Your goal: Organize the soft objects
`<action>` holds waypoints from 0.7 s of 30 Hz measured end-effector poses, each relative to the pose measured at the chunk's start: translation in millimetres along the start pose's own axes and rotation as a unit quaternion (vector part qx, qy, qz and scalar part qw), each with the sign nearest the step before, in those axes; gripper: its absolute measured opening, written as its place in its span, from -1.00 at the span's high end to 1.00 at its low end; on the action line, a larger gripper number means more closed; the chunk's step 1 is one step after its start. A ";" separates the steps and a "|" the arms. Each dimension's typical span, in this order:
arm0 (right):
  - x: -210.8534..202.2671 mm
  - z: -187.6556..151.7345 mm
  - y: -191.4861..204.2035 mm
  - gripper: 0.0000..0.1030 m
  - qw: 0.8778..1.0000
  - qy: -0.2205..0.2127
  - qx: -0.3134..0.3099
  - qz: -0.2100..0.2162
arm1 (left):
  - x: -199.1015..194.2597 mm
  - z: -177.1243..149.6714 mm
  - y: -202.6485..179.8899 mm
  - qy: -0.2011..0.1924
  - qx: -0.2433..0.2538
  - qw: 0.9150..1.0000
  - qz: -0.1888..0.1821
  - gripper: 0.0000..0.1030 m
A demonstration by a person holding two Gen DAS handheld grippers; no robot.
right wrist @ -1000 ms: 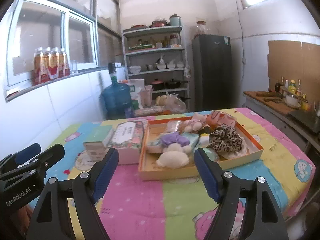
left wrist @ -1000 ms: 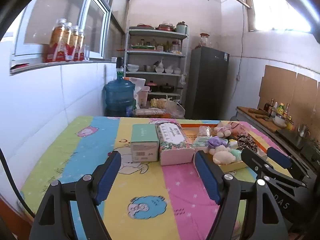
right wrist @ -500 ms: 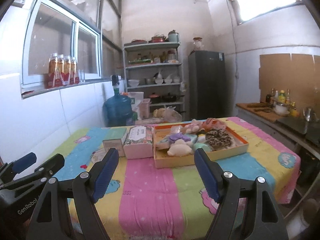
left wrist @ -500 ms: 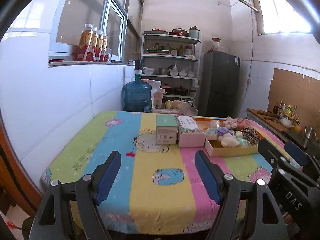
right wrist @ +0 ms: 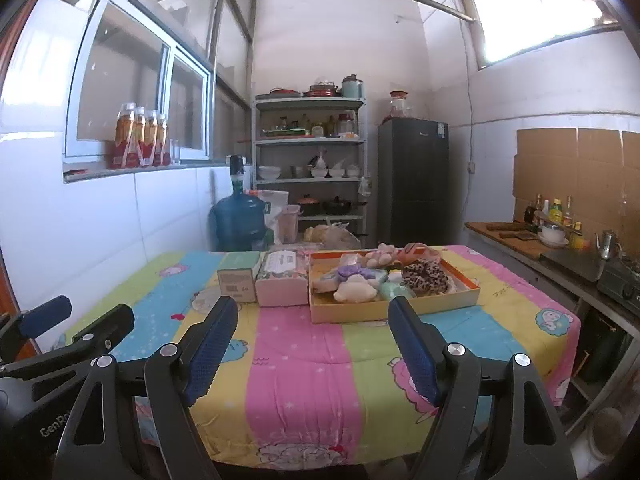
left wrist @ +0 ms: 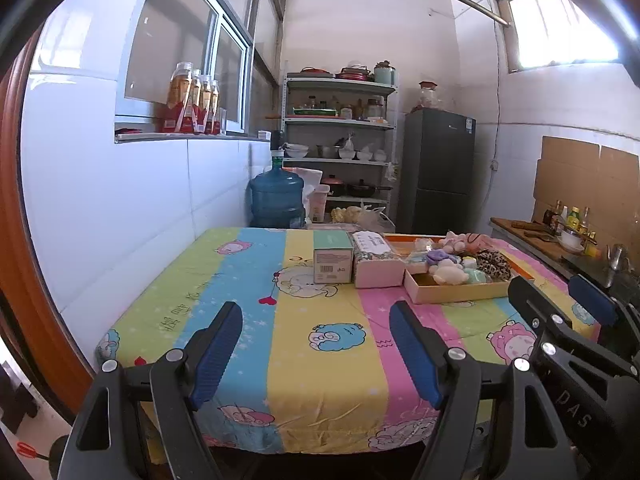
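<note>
A blue water jug (right wrist: pixel 239 222) stood on the floor against the tiled wall, and the rest sat around it. Just right of the jug rose a metal shelf rack (right wrist: pixel 310 160) loaded with bowls, pots and jars — a dark refrigerator (right wrist: pixel 414 178) stood right of that, a glass jar on its top. Above and left of the jug, four orange drink bottles (right wrist: pixel 140 140) lined the window sill (left wrist: pixel 188 136). Far to the jug's right ran a kitchen surface (right wrist: pixel 516 236) with condiment bottles and a kettle, backed by cardboard sheets (right wrist: pixel 576 168) — all under a high bright window (left wrist: pixel 560 28).
</note>
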State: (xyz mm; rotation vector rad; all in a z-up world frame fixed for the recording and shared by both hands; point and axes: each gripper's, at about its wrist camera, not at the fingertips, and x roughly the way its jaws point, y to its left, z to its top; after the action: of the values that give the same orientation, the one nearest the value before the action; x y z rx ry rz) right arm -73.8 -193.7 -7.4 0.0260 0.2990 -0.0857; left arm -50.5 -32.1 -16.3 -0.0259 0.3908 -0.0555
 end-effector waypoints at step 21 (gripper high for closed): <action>-0.3 0.5 -14.9 -0.53 1.000 0.000 0.014 -0.001 | 3.6 -1.2 -5.3 0.004 0.001 1.000 -0.001 -0.47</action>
State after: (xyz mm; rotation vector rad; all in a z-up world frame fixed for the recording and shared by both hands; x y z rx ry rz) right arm -75.2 -208.5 -6.9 0.0543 0.2975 -0.0921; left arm -47.9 -37.6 -18.6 -0.0249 0.3978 -0.0578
